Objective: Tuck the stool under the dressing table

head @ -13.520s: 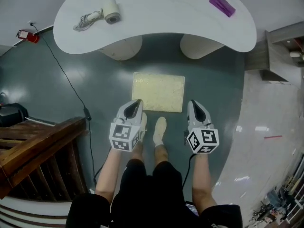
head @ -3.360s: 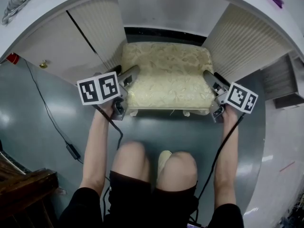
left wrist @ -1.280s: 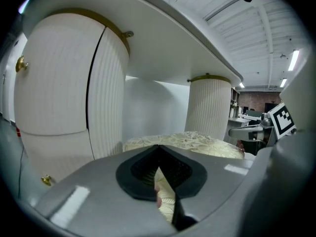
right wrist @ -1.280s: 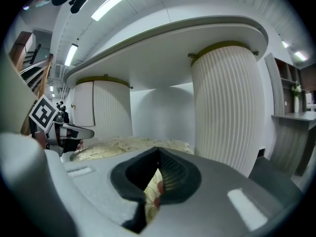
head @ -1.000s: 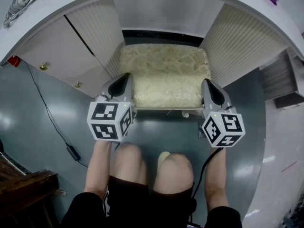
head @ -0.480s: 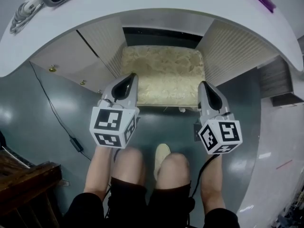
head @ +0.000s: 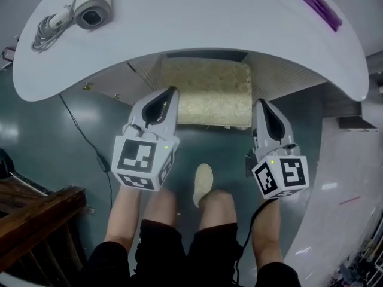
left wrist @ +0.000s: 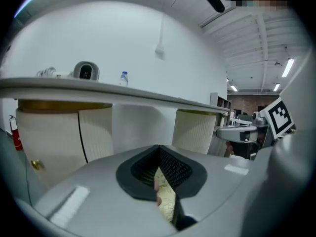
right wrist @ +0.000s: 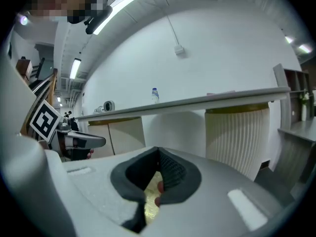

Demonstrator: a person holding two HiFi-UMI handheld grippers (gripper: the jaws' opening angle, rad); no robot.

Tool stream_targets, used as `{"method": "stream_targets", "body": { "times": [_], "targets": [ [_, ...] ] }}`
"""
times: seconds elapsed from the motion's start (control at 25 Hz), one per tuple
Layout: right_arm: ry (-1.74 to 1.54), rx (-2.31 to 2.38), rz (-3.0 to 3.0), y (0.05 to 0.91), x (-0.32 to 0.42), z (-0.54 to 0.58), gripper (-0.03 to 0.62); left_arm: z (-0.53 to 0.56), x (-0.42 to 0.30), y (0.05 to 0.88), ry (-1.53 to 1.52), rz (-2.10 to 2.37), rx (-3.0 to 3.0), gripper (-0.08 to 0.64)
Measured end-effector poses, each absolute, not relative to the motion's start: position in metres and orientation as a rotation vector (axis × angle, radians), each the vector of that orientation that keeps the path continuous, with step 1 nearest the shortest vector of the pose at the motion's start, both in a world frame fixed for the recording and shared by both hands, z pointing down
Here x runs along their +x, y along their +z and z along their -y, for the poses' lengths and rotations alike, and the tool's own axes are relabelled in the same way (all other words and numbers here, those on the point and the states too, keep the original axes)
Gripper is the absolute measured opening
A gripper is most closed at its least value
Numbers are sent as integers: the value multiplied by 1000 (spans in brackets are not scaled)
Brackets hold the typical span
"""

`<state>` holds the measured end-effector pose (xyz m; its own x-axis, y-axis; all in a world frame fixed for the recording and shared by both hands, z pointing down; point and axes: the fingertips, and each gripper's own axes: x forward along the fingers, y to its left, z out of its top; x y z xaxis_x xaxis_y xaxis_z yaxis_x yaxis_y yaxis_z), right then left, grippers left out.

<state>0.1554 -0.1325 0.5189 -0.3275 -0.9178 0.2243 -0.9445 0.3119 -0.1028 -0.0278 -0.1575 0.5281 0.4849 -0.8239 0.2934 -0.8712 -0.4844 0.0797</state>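
left claw (head: 172, 92), right claw (head: 259, 104) — closed | stool (head: 205, 91) under dressing table (head: 197, 23) | hair dryer (head: 91, 6) atop

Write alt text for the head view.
A cream cushioned stool sits partly under the white dressing table. The left gripper and right gripper, both shut and empty, hover at its near edge. A hair dryer lies on the tabletop.

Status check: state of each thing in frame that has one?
Gold-patterned cushioned stool: pushed in between the table's pedestals, front part showing.
White curved dressing table: standing over the stool's rear part.
Left gripper: shut, holding nothing.
Right gripper: shut, holding nothing.
White hair dryer: lying on the tabletop, cord bundled.
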Motion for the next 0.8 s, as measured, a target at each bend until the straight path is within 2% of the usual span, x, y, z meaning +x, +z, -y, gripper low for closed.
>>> {"method": "stream_targets", "body": {
  "times": [0.8],
  "targets": [
    [264,1691,2487,266,115,115,3,130,-86,268,248,1594,2483,6]
  ]
}}
